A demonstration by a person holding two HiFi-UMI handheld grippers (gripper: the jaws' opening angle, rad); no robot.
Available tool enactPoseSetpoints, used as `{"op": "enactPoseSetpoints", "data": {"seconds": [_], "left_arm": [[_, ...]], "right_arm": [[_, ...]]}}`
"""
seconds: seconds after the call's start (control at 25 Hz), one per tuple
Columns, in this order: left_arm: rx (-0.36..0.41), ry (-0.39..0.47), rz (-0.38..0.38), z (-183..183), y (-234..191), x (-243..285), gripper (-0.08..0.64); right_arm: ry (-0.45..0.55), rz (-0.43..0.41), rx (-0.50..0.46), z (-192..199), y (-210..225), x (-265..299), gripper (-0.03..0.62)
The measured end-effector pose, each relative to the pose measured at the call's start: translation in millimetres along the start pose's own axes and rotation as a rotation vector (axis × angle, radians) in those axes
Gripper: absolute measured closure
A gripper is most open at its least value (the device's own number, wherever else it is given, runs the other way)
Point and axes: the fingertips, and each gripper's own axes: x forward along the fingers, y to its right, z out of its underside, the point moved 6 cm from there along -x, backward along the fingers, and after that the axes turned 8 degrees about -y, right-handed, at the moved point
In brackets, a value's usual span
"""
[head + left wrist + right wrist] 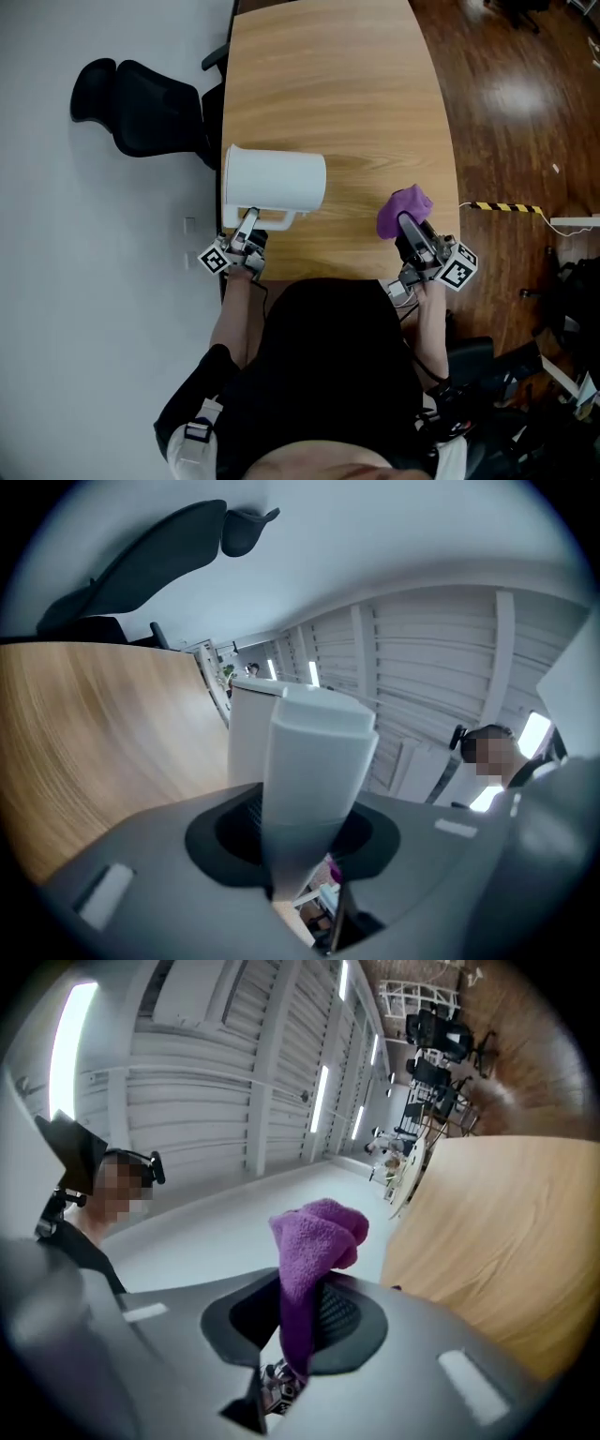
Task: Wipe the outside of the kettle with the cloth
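A white kettle (274, 181) lies on its side over the left edge of the wooden table (337, 84), its handle (272, 221) toward me. My left gripper (247, 230) is shut on that handle (314, 771), which fills the left gripper view between the jaws. A purple cloth (403, 210) is bunched in my right gripper (410, 225), near the table's front right. In the right gripper view the cloth (314, 1251) is pinched between the jaws and stands up from them. The cloth and the kettle are apart.
A black office chair (141, 108) stands to the left of the table, close to the kettle. Dark wooden floor (516, 103) with a yellow-black striped strip (504, 207) lies to the right. The person's body is at the table's front edge.
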Motion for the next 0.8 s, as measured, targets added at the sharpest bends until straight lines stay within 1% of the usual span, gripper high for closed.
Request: {"op": "enactPoseSetpoints", "data": {"seconds": [0.08, 0.24, 0.28, 0.4, 0.44, 0.52, 0.64, 0.68, 0.72, 0.8], "left_arm": [[0.017, -0.045, -0.049, -4, -15, 3, 0.509], [0.059, -0.125, -0.080, -27, -37, 22, 0.511], [0.066, -0.153, -0.108, -32, -45, 26, 0.511], [0.059, -0.270, -0.288, -42, -78, 32, 0.509], [0.084, -0.311, -0.309, -47, -85, 40, 0.509], [0.159, -0.385, -0.297, -61, -95, 54, 0.508], [0.264, -0.481, -0.281, -82, -107, 70, 0.506], [0.310, -0.518, -0.280, -91, -113, 78, 0.508], [0.370, -0.563, -0.277, -101, -121, 86, 0.508], [0.528, -0.672, -0.251, -120, -136, 106, 0.506]], "right_arm": [[0.032, 0.001, 0.007, -1, -3, 2, 0.545], [0.072, 0.047, 0.024, 5, -4, 6, 0.545], [0.082, 0.061, 0.030, 6, -4, 6, 0.545], [0.094, 0.109, 0.035, 6, -9, 3, 0.545], [0.095, 0.124, 0.033, 7, -11, 3, 0.545], [0.102, 0.149, 0.026, 15, -18, 3, 0.545], [0.108, 0.185, 0.013, 38, -30, 7, 0.545], [0.111, 0.195, 0.008, 45, -32, 11, 0.545], [0.113, 0.208, 0.002, 53, -34, 14, 0.545], [0.116, 0.244, -0.012, 70, -36, 21, 0.545]]}}
